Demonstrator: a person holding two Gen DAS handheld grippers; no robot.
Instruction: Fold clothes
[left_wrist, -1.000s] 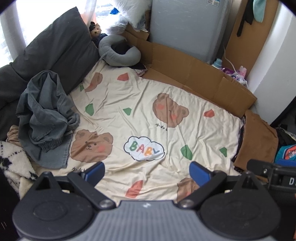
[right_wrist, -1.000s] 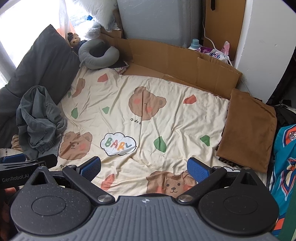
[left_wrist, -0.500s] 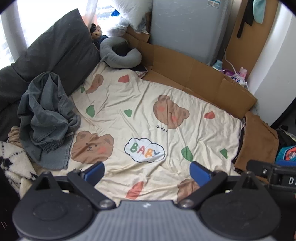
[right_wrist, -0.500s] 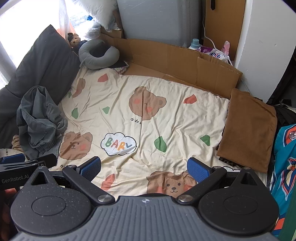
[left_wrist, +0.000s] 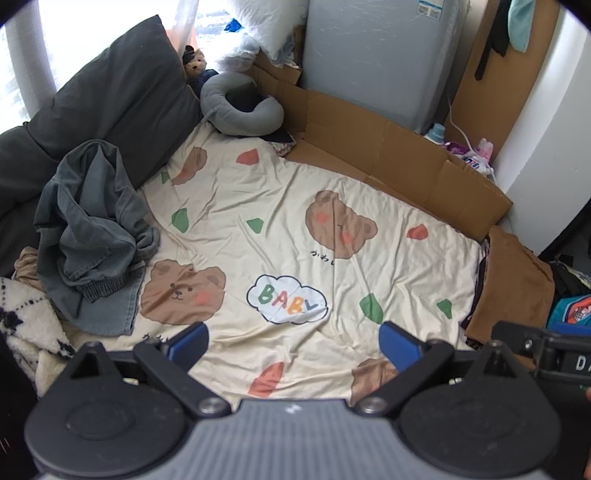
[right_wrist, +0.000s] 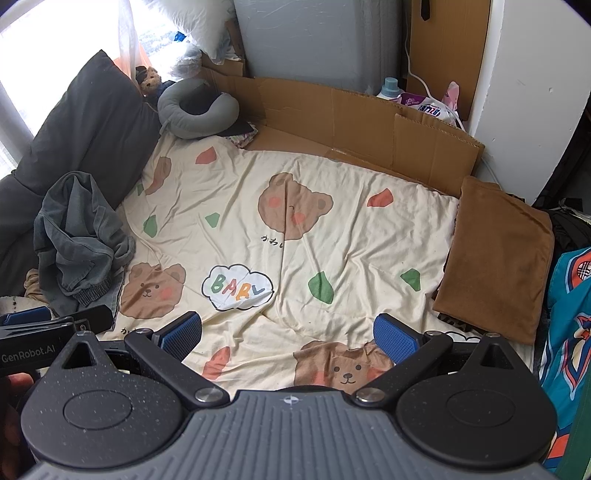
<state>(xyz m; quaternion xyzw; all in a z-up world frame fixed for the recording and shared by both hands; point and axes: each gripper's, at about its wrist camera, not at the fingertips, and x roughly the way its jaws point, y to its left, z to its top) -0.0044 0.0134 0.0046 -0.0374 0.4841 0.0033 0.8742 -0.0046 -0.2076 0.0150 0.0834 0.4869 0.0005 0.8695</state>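
A crumpled grey-green garment (left_wrist: 92, 229) lies heaped at the left edge of the cream bear-print bedsheet (left_wrist: 295, 229); it also shows in the right wrist view (right_wrist: 79, 240). My left gripper (left_wrist: 293, 345) is open and empty, held above the sheet's near edge, right of the garment. My right gripper (right_wrist: 290, 332) is open and empty, above the near edge of the sheet (right_wrist: 295, 229). A folded brown cloth (right_wrist: 495, 258) lies at the sheet's right edge, also in the left wrist view (left_wrist: 513, 284).
A dark grey pillow (left_wrist: 110, 107) and a grey neck pillow (left_wrist: 240, 110) lie at the far left. Cardboard (left_wrist: 388, 147) lines the far side by a grey cabinet (left_wrist: 369, 55). A black-and-white fleece (left_wrist: 26, 317) lies at near left. A teal garment (right_wrist: 569, 321) lies at right.
Both grippers have stayed open. The left wrist view has shifted slightly, so the scene sits a little lower and to the right; the right gripper has hardly moved.
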